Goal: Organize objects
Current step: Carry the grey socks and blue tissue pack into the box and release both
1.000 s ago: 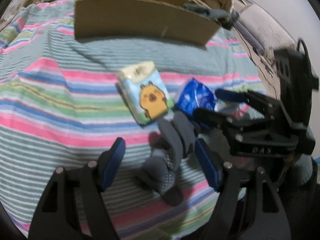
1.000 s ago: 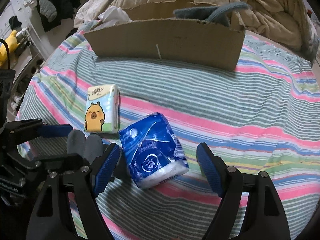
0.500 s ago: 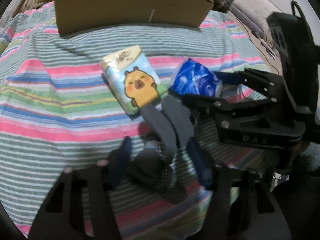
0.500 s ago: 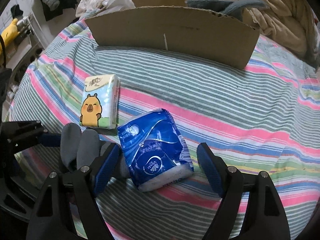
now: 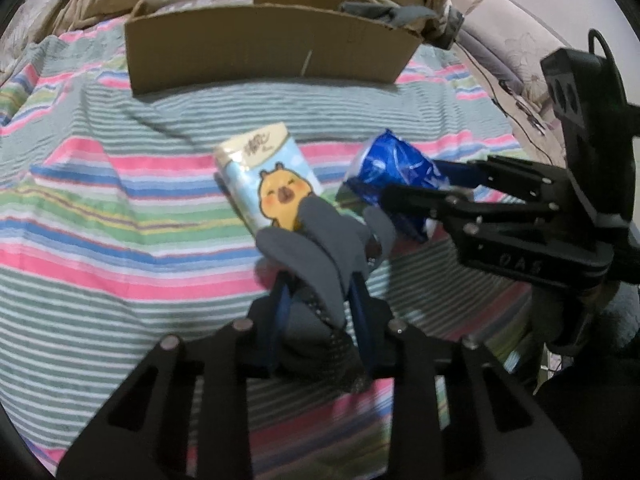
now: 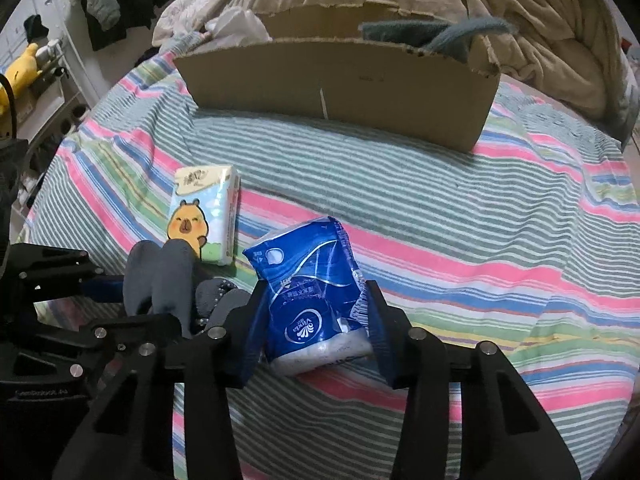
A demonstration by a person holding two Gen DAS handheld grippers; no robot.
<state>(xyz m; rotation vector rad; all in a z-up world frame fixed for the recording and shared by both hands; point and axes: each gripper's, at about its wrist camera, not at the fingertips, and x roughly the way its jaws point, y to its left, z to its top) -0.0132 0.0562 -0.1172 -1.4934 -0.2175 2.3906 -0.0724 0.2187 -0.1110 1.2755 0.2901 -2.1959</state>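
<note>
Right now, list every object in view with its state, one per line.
left gripper: shut on the grey socks.
right gripper: shut on the blue tissue pack.
capybara tissue pack: lying flat on the striped blanket, free of both grippers.
cardboard box: open-topped, with a white cloth and a grey-blue cloth showing inside.
</note>
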